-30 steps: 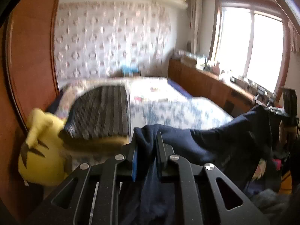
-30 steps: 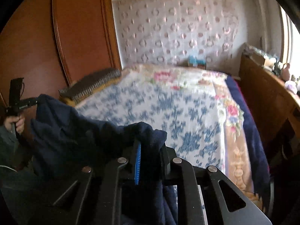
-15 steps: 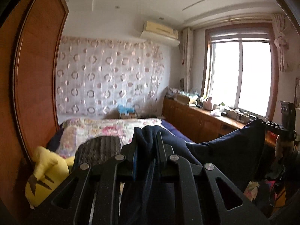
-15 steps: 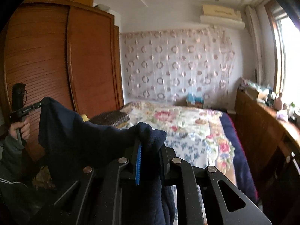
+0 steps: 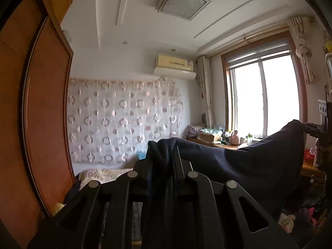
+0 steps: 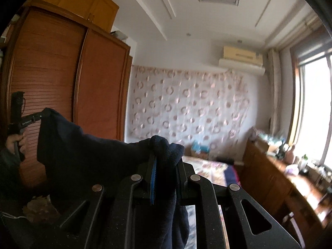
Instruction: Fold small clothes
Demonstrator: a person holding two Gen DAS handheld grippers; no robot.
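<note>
A dark navy garment (image 5: pixel 244 166) hangs stretched in the air between my two grippers. My left gripper (image 5: pixel 161 159) is shut on one bunched corner of it. My right gripper (image 6: pixel 165 161) is shut on the other corner, and the cloth (image 6: pixel 87 155) spans leftward from it. The right gripper also shows at the far right of the left wrist view (image 5: pixel 313 127), the left gripper at the far left of the right wrist view (image 6: pixel 39 115). Both are raised high and tilted up toward the ceiling. The garment's lower part is hidden behind the gripper bodies.
A bed with a floral cover (image 6: pixel 207 170) lies low ahead. A tall wooden wardrobe (image 6: pixel 62 87) stands on the left. A wooden counter with small items (image 6: pixel 280 176) runs under the window (image 5: pixel 263 95) on the right. A patterned curtain (image 5: pixel 124 120) covers the far wall.
Both grippers have lifted and tilted upward with the garment, so the bed dropped out of view and the ceiling came in. The grip on the cloth is unchanged.
</note>
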